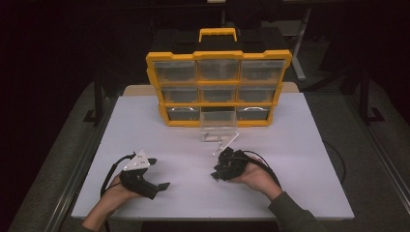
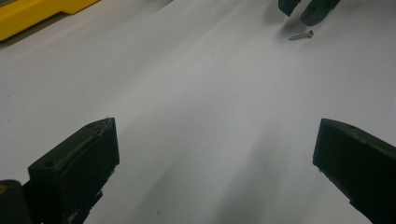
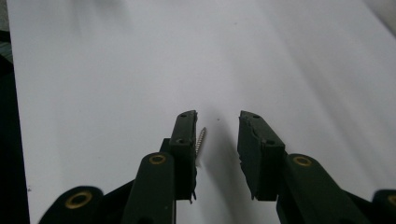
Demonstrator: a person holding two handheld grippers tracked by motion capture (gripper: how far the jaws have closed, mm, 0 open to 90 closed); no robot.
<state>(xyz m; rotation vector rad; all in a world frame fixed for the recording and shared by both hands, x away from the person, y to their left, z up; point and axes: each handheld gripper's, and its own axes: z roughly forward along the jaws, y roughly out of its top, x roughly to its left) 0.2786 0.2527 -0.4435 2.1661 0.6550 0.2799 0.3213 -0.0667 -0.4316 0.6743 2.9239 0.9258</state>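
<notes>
The high view looks forward and down over the table (image 1: 145,121). Each gripper view skims close along it. All share the tabletop; the left's sees the screw (image 2: 301,35) at 1 o'clock.

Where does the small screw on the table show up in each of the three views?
High view: too small to make out; it would lie by the right tool, near the table's front.
Left gripper view: the screw lies top right, just below the right tool's tips.
Right gripper view: the screw lies on the table beside that tool's left-hand jaw, not gripped.
Shared landmark: the right tool.
</notes>
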